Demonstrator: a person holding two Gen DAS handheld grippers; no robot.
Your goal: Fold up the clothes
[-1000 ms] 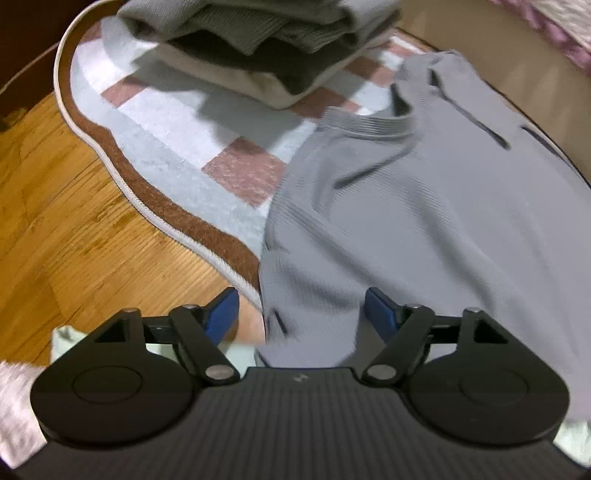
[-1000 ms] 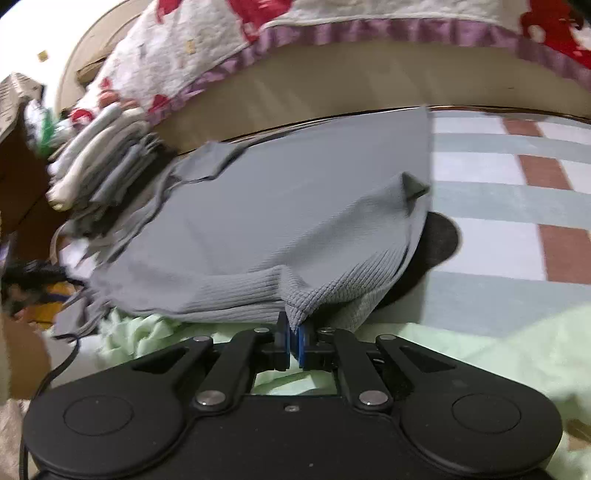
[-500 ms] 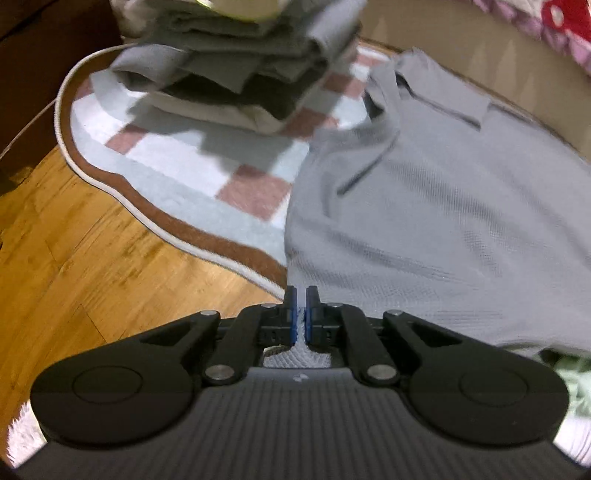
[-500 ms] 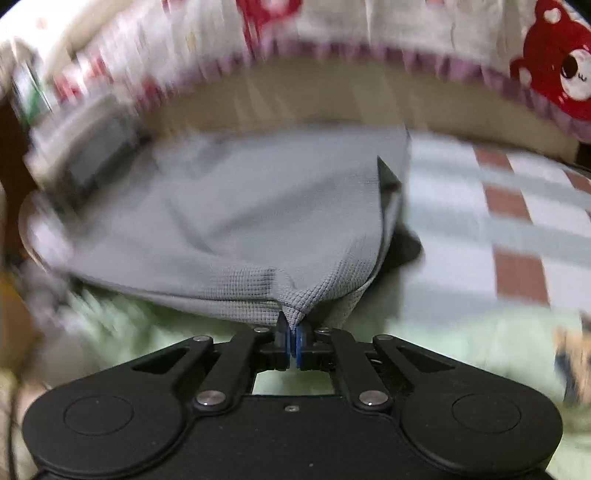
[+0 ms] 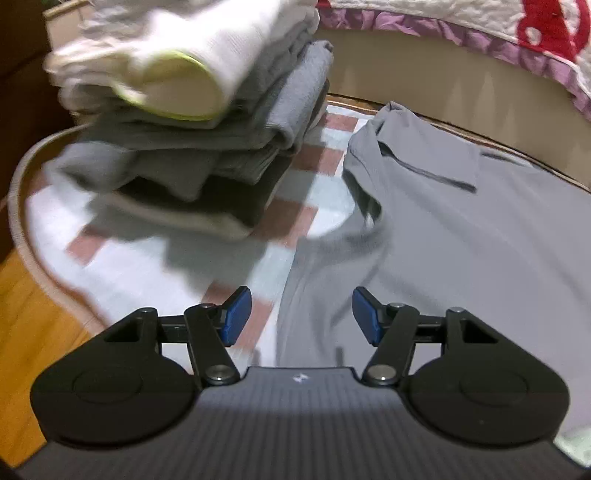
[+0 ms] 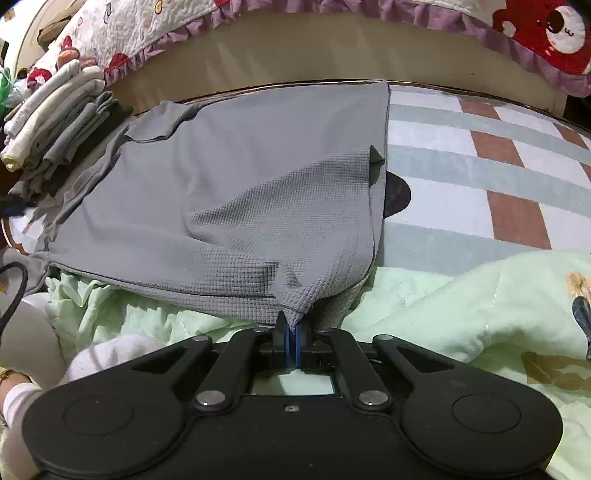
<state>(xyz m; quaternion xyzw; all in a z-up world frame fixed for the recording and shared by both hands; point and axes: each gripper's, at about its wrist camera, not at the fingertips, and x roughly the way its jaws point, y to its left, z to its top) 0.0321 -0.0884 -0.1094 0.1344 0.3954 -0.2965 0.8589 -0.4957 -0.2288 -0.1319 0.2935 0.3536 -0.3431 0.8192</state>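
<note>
Our left gripper (image 5: 301, 314), pinched together half a second ago, now gapes over the grey shirt (image 6: 236, 192) on the rug (image 6: 461, 147); our right gripper (image 6: 294, 345) keeps its near corner clamped, so the fold needs a fresh left-side grasp.

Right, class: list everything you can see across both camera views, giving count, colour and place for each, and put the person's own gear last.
Shirt: one, grey, spread on the rug, one corner lifted.
Folded clothes stack: one, white, grey and dark layers, on the rug beside the shirt's collar.
Rug: one, checked in white, pale blue and reddish brown, under the shirt.
Blanket: one, pale green, nearest the right camera.
Bedspread: one, white with red prints and a purple frill, behind.
Wooden floor: brown, beside the rug.
Left hand-held gripper: black, blue pads, open over the shirt's edge.
Right hand-held gripper: black, shut on the shirt's corner.
</note>
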